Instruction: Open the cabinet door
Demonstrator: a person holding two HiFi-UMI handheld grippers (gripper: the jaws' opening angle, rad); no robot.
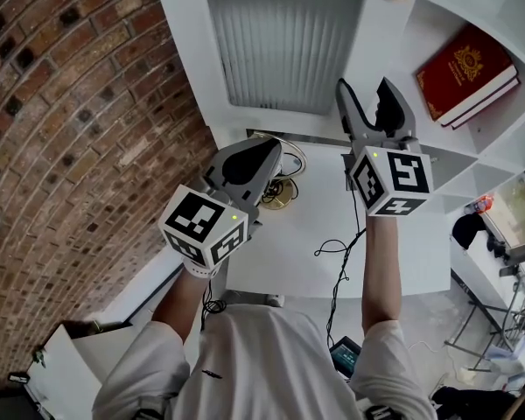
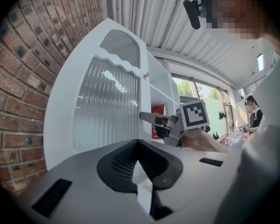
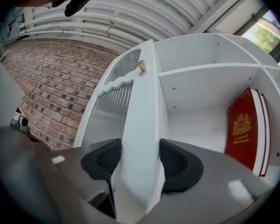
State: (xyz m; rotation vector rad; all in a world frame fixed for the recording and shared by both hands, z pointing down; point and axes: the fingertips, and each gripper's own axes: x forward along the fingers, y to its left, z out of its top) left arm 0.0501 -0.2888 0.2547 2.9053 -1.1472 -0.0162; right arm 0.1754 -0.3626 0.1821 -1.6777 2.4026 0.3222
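The cabinet door (image 3: 139, 125) sits on the left side of a white cabinet, next to the brick wall (image 1: 79, 103) and above the white surface (image 1: 289, 252). It is a painted frame around a ribbed pane (image 1: 284, 46). A small brass knob (image 3: 141, 66) is mounted high on the stile that borders the open shelves.

The frame looks stiff and fairly light, and it should swing as one piece, with the hinges probably on the wall side. The smooth paint is likely to be slippery under the pads. The pane looks like glass or thin plastic and is the fragile part, so it should not be gripped or pushed. The sound places to hold are the free stile and the knob, since both are far from the hinge line and give good leverage.

The right tongs (image 3: 137, 162) are already on that stile, low down and well below the knob. One pad is on the front face and the other on the shelf-side edge, and both appear to pinch it. That hold would suit a pull along the door's arc, whereas a straight tug might let the pads slide off.

The left tongs (image 2: 140, 164) are pressed together with nothing in them, and they hang near the door's lower edge. A red book (image 1: 466, 73) leans in the neighbouring shelf, out of the door's way.
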